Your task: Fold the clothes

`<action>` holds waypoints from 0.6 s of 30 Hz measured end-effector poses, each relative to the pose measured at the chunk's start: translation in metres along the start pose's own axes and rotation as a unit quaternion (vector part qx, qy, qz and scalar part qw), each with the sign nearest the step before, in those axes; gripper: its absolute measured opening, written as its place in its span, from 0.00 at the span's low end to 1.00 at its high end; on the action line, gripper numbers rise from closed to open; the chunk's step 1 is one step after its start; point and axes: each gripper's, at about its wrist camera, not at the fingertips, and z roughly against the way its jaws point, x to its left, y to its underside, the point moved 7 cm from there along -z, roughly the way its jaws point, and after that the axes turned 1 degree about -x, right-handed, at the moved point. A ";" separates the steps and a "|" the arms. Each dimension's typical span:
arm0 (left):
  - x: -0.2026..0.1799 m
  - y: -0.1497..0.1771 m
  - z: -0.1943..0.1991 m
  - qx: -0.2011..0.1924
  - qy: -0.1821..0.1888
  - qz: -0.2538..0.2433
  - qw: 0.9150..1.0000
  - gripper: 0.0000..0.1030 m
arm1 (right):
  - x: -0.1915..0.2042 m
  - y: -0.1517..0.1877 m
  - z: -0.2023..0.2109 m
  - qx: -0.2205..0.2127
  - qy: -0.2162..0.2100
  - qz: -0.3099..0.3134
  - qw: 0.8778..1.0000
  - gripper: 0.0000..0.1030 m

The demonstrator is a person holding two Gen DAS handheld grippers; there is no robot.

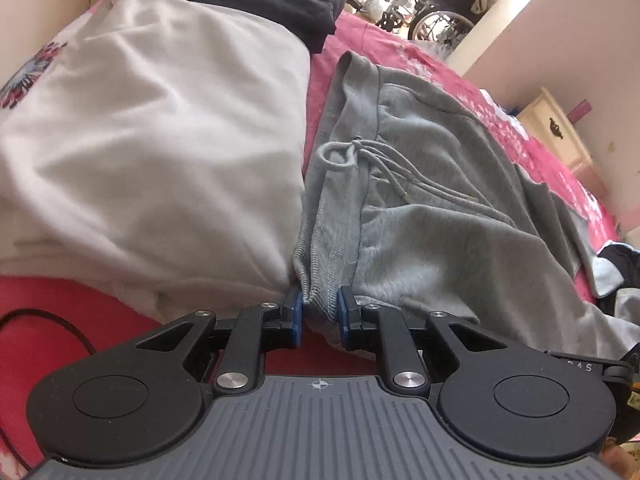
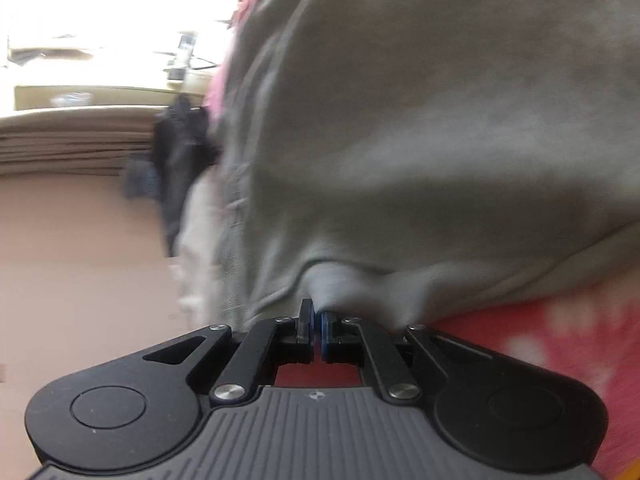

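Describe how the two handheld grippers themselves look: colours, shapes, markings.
Both look alike. The left gripper and right gripper each have black linkage arms with silver pivot screws, two round black discs at the base, and a ribbed grey body bearing a small white crosshair mark. The fingers carry blue pads. No sleeves or hands show.

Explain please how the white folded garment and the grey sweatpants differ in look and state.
The white folded garment is smooth, stacked and lies free; the grey sweatpants are wrinkled and spread out. The grey sweatpants have a ribbed waistband and a tied drawstring; the white garment shows none. The left gripper is shut on the sweatpants' waistband, while nothing grips the white garment. Both lie on the pink bedcover.
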 end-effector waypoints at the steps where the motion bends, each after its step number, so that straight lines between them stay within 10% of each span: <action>1: -0.002 0.000 0.002 -0.004 0.000 -0.009 1.000 0.15 | 0.000 -0.001 0.002 -0.006 0.005 0.009 1.000 0.03; 10: -0.004 0.019 -0.006 0.116 0.034 -0.056 0.991 0.36 | 0.001 -0.003 -0.008 0.070 0.083 0.114 0.988 0.09; 14: -0.016 -0.002 0.029 0.047 0.064 -0.125 0.989 0.50 | 0.015 -0.005 0.013 0.127 0.107 0.191 0.967 0.41; 18: -0.035 -0.022 0.027 -0.002 0.104 -0.140 0.985 0.59 | 0.066 -0.021 0.069 0.141 0.062 0.325 0.933 0.48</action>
